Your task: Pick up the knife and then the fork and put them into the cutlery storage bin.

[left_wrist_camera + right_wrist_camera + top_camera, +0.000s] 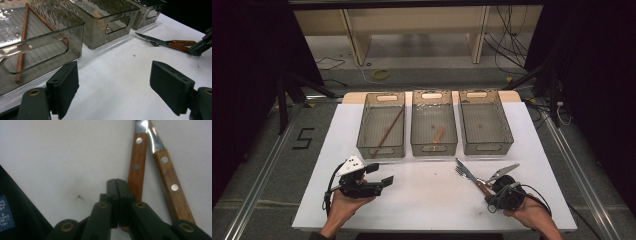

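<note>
A knife (468, 173) and a fork (459, 172) with wooden handles lie crossed on the white table (427, 200), right of centre. My right gripper (486, 190) sits at their handle ends. In the right gripper view its jaws (117, 182) are pressed together with nothing between them, just left of the fork handle (136, 170); the knife handle (170, 182) lies further right. My left gripper (381, 175) rests low at the left, open and empty (112, 75). From there the knife (155, 40) shows far off to the right.
Three clear grey bins stand in a row behind. The left bin (380, 150) holds brown chopsticks (389, 131), the middle bin (434, 146) a short wooden piece (439, 134), and the right bin (487, 146) nothing. White table lies between the grippers.
</note>
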Motion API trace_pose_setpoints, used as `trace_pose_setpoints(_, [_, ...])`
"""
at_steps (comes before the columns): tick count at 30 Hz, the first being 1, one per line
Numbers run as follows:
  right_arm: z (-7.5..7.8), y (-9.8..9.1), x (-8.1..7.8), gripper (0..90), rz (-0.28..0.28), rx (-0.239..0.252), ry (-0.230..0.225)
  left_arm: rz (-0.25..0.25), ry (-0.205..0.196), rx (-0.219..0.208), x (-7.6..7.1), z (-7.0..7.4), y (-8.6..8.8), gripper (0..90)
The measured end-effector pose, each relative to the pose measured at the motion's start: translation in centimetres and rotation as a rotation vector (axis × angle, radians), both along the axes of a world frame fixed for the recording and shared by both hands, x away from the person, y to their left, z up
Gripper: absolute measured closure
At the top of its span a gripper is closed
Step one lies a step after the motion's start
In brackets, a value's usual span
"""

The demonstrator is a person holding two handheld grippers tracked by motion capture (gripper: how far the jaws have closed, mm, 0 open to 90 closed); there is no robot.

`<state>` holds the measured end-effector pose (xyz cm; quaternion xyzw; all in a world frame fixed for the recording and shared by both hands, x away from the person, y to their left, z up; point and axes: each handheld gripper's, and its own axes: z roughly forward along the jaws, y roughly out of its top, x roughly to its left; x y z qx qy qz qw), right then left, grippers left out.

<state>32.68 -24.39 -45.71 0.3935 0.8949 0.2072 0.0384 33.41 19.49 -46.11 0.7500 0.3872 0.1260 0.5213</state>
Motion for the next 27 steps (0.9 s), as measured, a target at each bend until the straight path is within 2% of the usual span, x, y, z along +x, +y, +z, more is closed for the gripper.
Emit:
trace_pose_setpoints(4, [1.1, 0.1, 0.0, 66.2, 0.005, 0.030, -0.029, 0.001, -0.001, -0.001, 0.0, 0.0, 0.0, 22.3])
trace_pose_setpoints(5, [1.3, 0.2, 0.1, 60.2, 0.008, 0.028, -0.038, 0.001, 0.000, -0.001, 0.0, 0.0, 0.0, 22.3])
trace_pose_setpoints(9, [1.6, 0.5, 0.5, 47.7, -0.004, 0.022, -0.051, 0.003, -0.002, -0.004, -0.1, 0.1, 0.0, 22.1])
trace_pose_setpoints(15, [1.3, 1.3, 1.2, 45.1, -0.002, -0.007, -0.033, 0.002, -0.003, -0.003, -0.1, 0.1, 0.1, 22.0])
trace_pose_setpoints(27, [0.5, 2.1, 2.5, 56.2, -0.010, -0.079, -0.013, 0.002, -0.004, -0.003, -0.1, 0.1, 0.2, 21.9])
